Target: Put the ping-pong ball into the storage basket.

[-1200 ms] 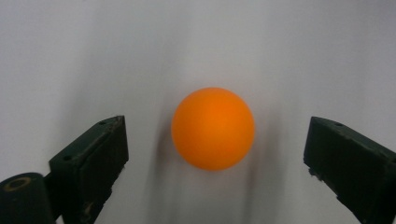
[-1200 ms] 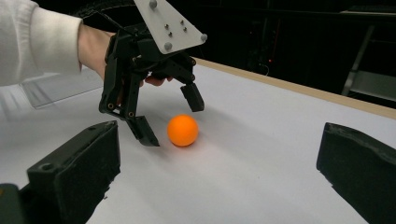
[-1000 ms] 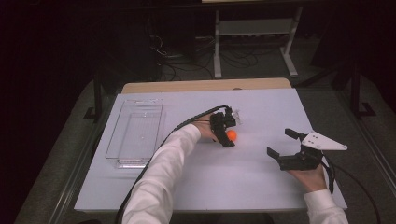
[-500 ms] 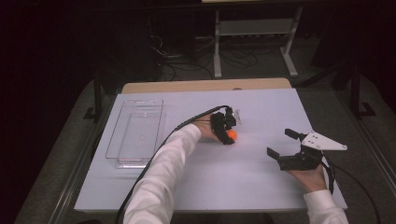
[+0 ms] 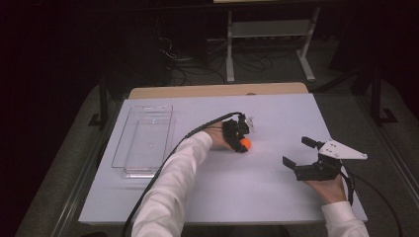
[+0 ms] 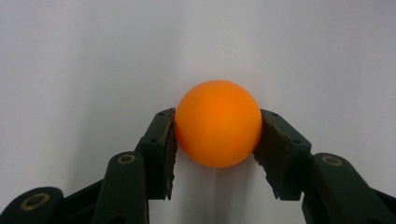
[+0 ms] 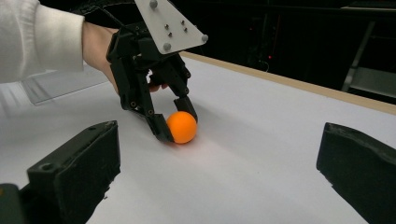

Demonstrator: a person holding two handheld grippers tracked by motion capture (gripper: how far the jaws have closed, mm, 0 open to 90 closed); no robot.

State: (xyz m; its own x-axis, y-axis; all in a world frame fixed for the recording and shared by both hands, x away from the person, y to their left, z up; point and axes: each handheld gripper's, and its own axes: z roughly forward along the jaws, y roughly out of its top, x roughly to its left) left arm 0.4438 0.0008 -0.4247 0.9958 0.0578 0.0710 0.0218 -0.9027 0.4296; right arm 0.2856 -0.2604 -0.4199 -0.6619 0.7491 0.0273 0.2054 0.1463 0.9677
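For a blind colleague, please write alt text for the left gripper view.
An orange ball is gripped between the left gripper's two black jaws, whose pads press its sides. It rests on a plain white table.

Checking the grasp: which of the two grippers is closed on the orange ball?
The left gripper: its jaws have just closed, pads pressing both sides of the ball on the table. The right gripper stands open and empty, apart from it.
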